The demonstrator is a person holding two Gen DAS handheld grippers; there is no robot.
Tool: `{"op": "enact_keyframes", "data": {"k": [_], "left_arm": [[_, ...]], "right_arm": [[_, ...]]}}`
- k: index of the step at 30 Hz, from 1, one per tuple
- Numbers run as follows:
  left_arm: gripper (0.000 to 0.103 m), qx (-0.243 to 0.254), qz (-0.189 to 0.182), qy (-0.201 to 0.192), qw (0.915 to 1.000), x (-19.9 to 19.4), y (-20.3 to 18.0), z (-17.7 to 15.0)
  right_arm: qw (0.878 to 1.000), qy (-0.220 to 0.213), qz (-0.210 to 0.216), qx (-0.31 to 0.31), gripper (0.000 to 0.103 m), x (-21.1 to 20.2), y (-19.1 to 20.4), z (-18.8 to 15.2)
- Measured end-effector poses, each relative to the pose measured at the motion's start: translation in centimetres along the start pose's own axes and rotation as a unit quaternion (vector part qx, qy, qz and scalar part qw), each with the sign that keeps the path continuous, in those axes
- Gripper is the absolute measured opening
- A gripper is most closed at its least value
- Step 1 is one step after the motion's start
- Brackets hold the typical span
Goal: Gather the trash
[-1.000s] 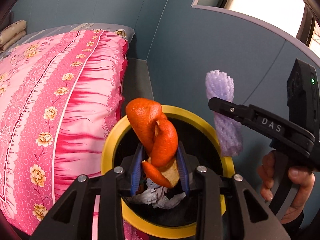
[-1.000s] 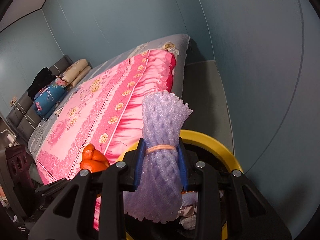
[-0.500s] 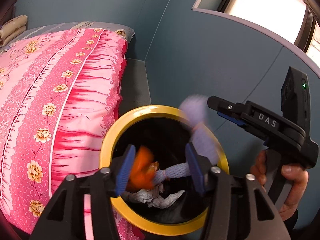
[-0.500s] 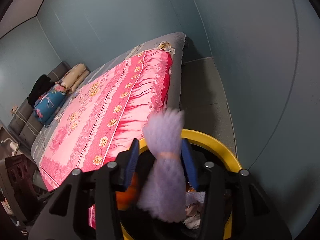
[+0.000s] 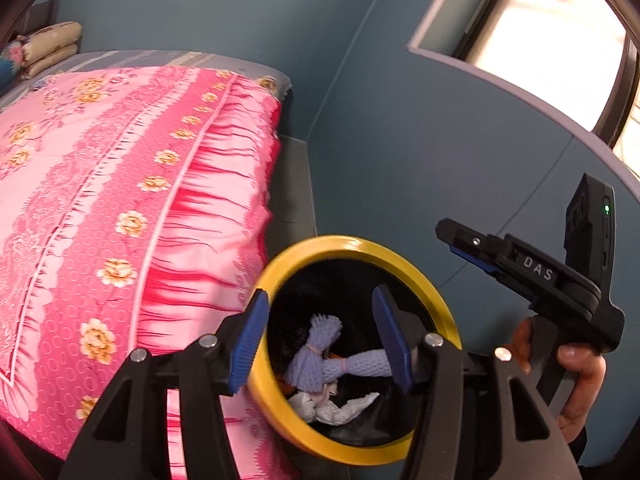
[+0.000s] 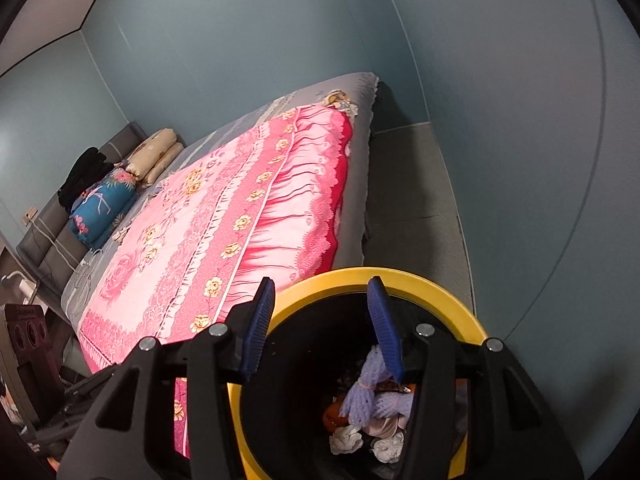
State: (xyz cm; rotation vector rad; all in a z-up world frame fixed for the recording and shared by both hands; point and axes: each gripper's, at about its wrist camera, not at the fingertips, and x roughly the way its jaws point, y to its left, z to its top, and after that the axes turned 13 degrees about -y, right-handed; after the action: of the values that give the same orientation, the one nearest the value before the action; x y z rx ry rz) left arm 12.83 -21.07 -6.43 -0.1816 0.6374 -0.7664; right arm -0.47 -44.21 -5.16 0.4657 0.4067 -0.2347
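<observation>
Only left view shows the right claw (image 5: 460,240) beside bin (image 5: 434,296).

Dim room; overexposed window (image 5: 540,20); fisheye-curved edges, dark corners.

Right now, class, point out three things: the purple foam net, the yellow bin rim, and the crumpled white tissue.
purple foam net (image 5: 320,356), left wrist view, on its tied bunch.
yellow bin rim (image 6: 424,286), right wrist view, on the far arc.
crumpled white tissue (image 6: 346,439), right wrist view, on its middle.
</observation>
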Motion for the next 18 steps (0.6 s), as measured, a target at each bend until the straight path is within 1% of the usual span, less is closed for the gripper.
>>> {"op": "enact_keyframes", "data": {"k": [5,7,10,13,15,16,18], "left_arm": [[0.051,-0.009,0.041,-0.034,0.9986,-2.8,3.0,0.9],[0.051,-0.017,0.058,-0.045,0.9972,-3.9,4.4,1.3],[0.052,-0.019,0.093,-0.069,0.9931,-5.9,6.4,1.7],[0.057,-0.021,0.124,-0.088,0.9882,-7.8,8.3,2.1],[0.062,-0.021,0.142,-0.098,0.9847,-8.9,9.2,2.2],[0.064,-0.020,0.158,-0.107,0.9815,-9.7,9.9,2.2],[0.072,-0.018,0.182,-0.121,0.9756,-10.9,10.6,2.4]], "right_arm": [[1.000,0.006,0.015,-0.027,0.046,0.5,2.4,0.0],[0.999,0.014,0.025,-0.044,0.046,1.1,4.1,-0.2],[0.997,0.021,0.041,-0.068,0.046,1.9,6.5,-0.5],[0.995,0.024,0.055,-0.084,0.047,3.1,9.1,-1.1],[0.994,0.028,0.062,-0.091,0.049,3.7,10.5,-1.6],[0.993,0.031,0.065,-0.096,0.051,4.2,11.5,-1.9],[0.992,0.028,0.072,-0.103,0.061,4.6,13.3,-2.4]]}}
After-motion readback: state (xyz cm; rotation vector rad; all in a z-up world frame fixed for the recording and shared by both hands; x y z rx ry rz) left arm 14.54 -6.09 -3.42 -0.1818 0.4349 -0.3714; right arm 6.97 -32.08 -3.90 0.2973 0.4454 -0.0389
